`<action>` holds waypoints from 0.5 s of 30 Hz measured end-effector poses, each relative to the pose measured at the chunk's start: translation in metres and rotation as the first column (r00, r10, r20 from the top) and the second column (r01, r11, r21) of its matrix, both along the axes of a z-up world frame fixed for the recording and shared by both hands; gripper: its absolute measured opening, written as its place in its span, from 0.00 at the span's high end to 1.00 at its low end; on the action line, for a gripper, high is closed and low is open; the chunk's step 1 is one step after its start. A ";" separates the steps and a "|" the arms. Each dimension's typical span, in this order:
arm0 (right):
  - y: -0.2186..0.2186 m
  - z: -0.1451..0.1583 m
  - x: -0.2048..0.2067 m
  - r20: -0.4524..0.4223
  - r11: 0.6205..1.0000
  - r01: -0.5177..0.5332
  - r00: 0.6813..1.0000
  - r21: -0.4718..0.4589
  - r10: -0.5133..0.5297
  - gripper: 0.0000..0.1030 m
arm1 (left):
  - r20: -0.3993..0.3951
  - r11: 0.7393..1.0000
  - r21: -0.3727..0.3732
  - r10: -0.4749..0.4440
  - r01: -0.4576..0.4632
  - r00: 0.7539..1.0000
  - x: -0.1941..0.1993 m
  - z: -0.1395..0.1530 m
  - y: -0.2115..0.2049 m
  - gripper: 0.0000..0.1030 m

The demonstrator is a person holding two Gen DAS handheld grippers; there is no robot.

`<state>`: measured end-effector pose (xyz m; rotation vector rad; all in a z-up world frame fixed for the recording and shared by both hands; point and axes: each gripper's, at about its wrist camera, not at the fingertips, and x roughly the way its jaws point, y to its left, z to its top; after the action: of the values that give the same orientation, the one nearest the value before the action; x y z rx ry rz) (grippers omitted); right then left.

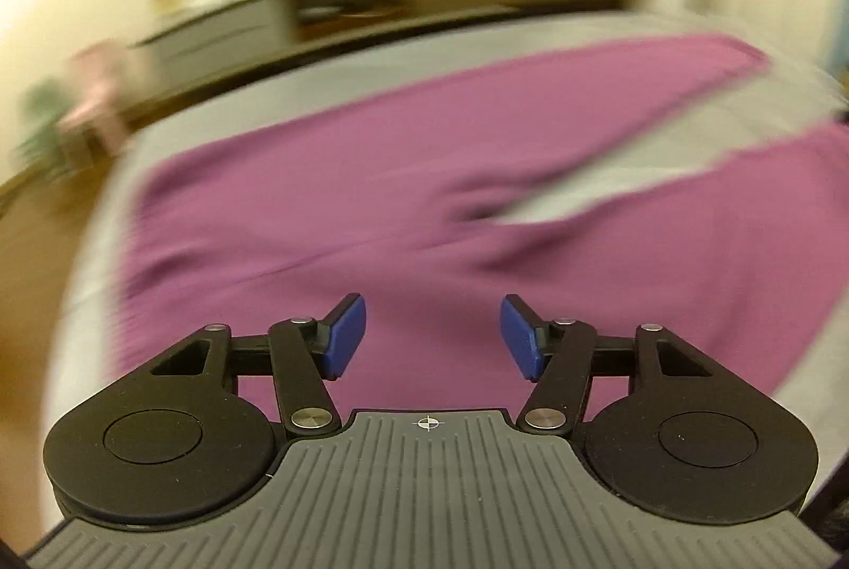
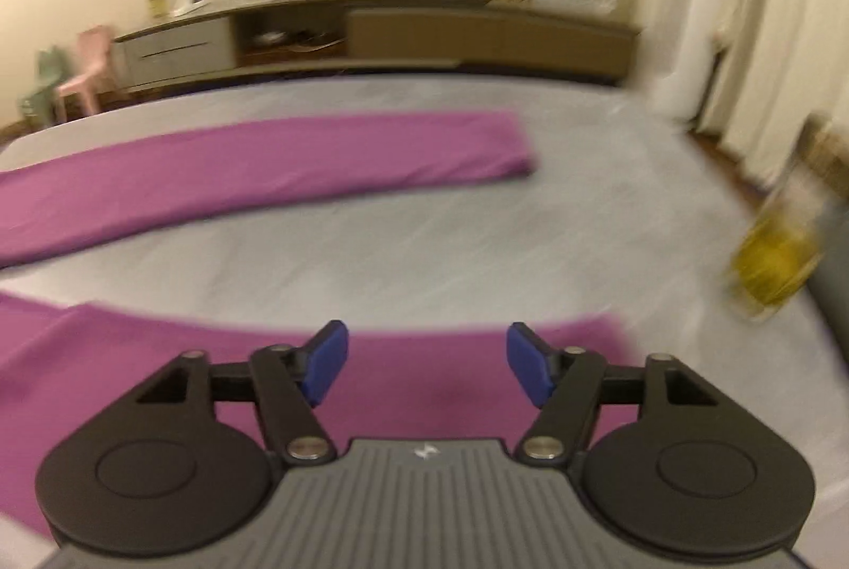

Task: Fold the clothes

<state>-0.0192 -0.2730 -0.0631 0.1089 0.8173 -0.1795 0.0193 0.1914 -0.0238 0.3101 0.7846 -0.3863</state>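
Both views are pretty smeared, so only the big stuff can be made out. Everything below is placed relative to the bed (image 2: 477,218), which is covered in a grey sheet.

Left wrist view: the left gripper (image 1: 432,338) is seen nearest, hanging over the bed with its blue pads (image 1: 347,335) spread apart. Nothing is pinched between them; only purple cloth is seen through the gap. The trousers (image 1: 345,197) are laid flat on the bed and fill most of this view. The two legs are split apart toward the right side, with a wedge of grey sheet shown between them. Whether the pads touch the cloth can't be told.

Right wrist view: the right gripper (image 2: 427,370) is held over the bed's near side, jaws spread as well, nothing gripped. The near leg (image 2: 398,383) is seen right under it, its end lying just past the right pad. The far leg (image 2: 265,165) is stretched across the middle of the bed, well apart from the near one, bare sheet between.

Off the bed's right side a blurry yellowish thing (image 2: 774,261) is seen; what it is can't be told. Beyond the bed's far edge a long low cabinet (image 2: 477,33) is set against the wall, with a pink chair (image 2: 90,65) at its left end and pale curtains (image 2: 743,38) to the right.
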 end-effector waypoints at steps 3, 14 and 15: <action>-0.001 -0.014 0.000 -0.068 1.000 0.011 0.998 -0.010 -0.012 0.35 | -0.011 0.998 0.062 -0.012 0.013 1.000 0.028 -0.029 -0.037 0.55; -0.008 -0.043 0.056 0.002 0.995 -0.080 0.997 -0.053 0.080 0.33 | 0.023 0.952 0.047 0.303 -0.304 0.953 0.097 -0.047 -0.030 0.50; -0.009 -0.043 0.063 0.016 0.995 -0.074 0.997 -0.068 0.075 0.29 | 0.024 0.945 0.044 0.324 -0.324 0.946 0.099 -0.048 -0.030 0.50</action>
<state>0.0434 -0.2820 -0.1066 0.0164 0.7949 -0.1356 0.1185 0.1617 -0.0713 0.2222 0.8136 -0.0549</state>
